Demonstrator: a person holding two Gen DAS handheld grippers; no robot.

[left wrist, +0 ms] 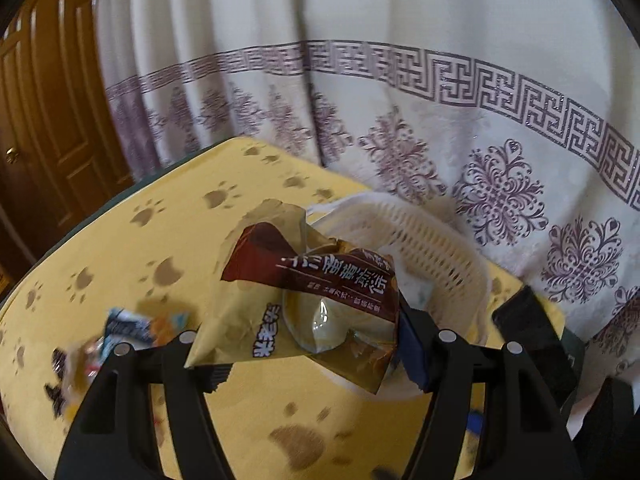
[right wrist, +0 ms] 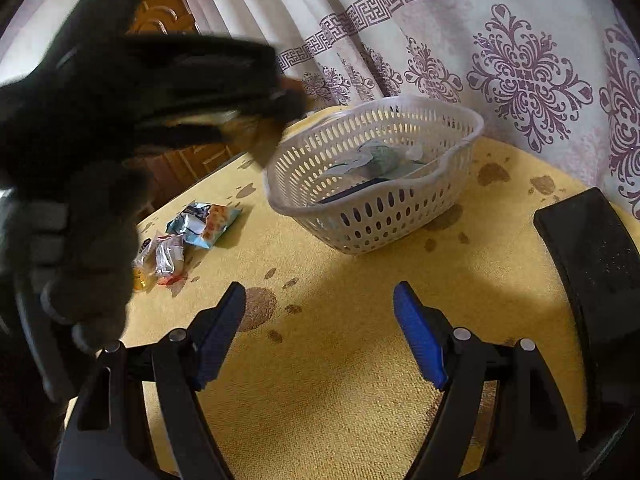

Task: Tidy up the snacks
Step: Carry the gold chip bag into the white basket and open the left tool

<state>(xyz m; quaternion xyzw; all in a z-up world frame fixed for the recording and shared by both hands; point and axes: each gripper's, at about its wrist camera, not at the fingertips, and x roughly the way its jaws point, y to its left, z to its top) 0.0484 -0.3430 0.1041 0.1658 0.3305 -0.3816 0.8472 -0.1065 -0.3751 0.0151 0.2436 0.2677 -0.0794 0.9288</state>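
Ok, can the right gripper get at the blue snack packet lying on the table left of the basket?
Probably yes. The right gripper stands open and empty, and the blue packet lies uncovered on the yellow cloth. But the left gripper, carrying a brown packet, hangs above that side.

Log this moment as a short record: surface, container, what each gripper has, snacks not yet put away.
surface: table under a yellow paw-print cloth
container: white basket, at least one pale wrapped item inside
left gripper: shut on a brown and gold snack bag, held above the table near the basket
right gripper: open, nothing between its pads, pointing at the basket
left on the table: blue packet and clear wrapped snacks, beside each other
backdrop: white curtain with purple pattern
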